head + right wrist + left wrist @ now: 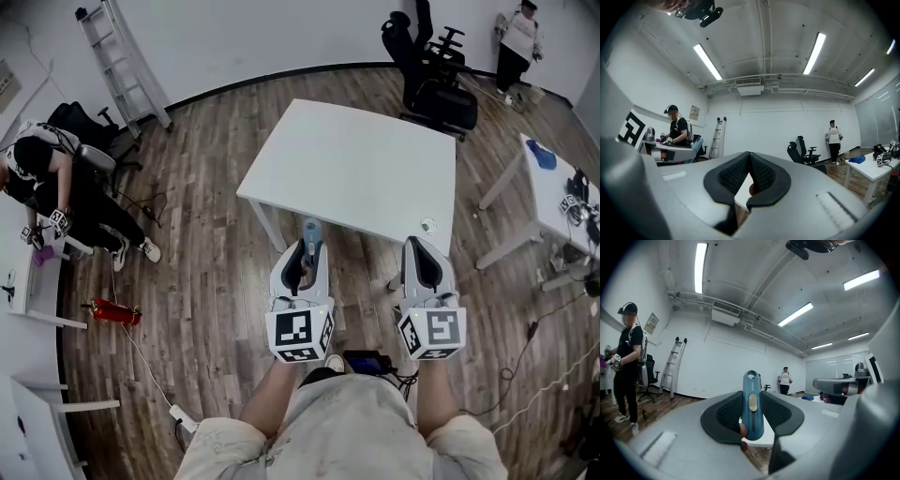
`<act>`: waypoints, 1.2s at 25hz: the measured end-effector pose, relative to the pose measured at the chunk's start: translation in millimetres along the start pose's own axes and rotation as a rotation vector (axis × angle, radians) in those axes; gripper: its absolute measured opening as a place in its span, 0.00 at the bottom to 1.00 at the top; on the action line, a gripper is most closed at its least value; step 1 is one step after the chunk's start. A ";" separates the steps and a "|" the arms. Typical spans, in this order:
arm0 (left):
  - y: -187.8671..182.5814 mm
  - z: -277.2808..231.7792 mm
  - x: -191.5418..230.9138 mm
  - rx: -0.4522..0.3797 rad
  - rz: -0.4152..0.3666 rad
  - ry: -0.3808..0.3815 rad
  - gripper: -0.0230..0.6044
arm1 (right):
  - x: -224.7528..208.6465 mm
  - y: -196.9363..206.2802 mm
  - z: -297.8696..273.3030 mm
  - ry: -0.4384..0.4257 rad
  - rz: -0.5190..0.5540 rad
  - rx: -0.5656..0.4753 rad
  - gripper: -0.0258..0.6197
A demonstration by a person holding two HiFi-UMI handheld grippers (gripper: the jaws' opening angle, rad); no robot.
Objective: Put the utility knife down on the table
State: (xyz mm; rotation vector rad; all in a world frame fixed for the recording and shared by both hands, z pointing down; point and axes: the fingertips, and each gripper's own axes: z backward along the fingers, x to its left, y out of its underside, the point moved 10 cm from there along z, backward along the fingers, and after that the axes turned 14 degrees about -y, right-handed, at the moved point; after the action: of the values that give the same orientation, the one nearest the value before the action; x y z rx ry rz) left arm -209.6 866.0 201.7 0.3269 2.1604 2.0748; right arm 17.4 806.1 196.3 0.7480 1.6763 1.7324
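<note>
A blue utility knife [752,404] with a cream slider stands between the black pads of my left gripper [752,416], which is shut on it. In the head view the knife [310,234] sticks out past the left gripper [302,262], just short of the white table's [356,159] near edge. My right gripper [424,267] is held level beside it, near the table's front right corner. Its pads [761,176] meet at the tips with nothing between them, so my right gripper [748,161] is shut.
A small round object [428,226] lies on the table near its front right corner. A black office chair [431,70] stands behind the table and a ladder [122,56] leans on the back wall. People stand at the left [47,178] and far right [517,42]. Another white desk [562,187] is at right.
</note>
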 end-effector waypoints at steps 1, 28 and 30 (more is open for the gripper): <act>-2.9 -16.5 6.6 -0.001 0.000 0.002 0.27 | -3.5 -0.7 -16.3 0.003 -0.001 0.000 0.05; 6.2 -438.8 -250.2 0.004 -0.058 0.044 0.27 | -454.3 25.5 -206.9 0.052 -0.059 -0.061 0.05; 8.1 -470.7 -300.6 0.004 -0.066 0.044 0.27 | -514.0 28.9 -202.9 0.056 -0.073 -0.068 0.05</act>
State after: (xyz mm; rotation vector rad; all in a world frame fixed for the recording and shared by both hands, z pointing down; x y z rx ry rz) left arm -31.3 336.9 215.0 0.2089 2.1691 2.0620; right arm 200.3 284.7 224.9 0.6047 1.6518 1.7645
